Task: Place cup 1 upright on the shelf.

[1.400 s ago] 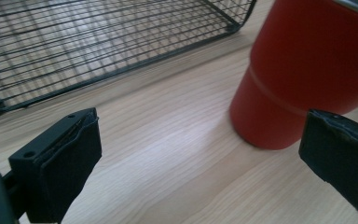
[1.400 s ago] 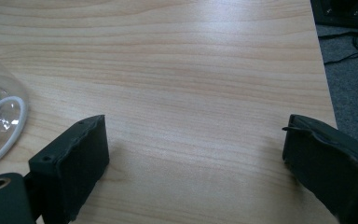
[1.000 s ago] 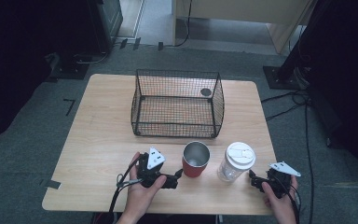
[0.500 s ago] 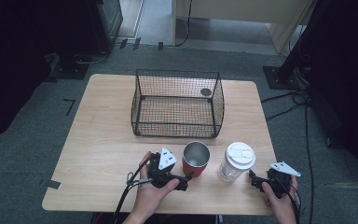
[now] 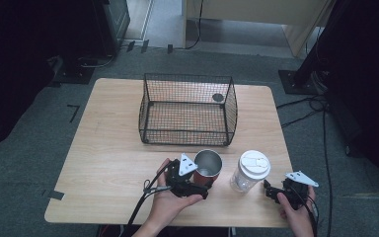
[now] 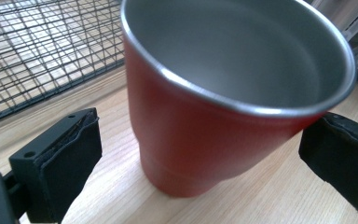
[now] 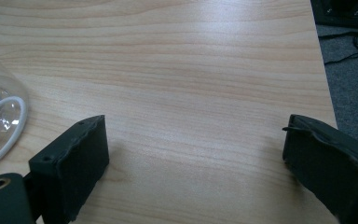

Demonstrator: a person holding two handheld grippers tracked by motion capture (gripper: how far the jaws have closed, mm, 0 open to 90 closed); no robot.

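On the wooden surface (image 5: 108,148), toward its near edge, the person's left hand (image 5: 170,205) brings the left tool (image 5: 203,183) up to the red metal cup (image 5: 208,168). In the left gripper view that cup (image 6: 214,126) stands upright between the 2 black pads (image 6: 70,163), which are spread apart with a gap on the left side; the right pad sits just beside the cup wall, and contact there is hard to tell. Behind the cup sits the wire basket (image 5: 187,109), apart from it. Just right of the cup stands a clear cup with a white lid (image 5: 250,170). Farther right, the right tool (image 5: 270,191) rests low near the surface edge, its jaws apart over bare wood with nothing between them.
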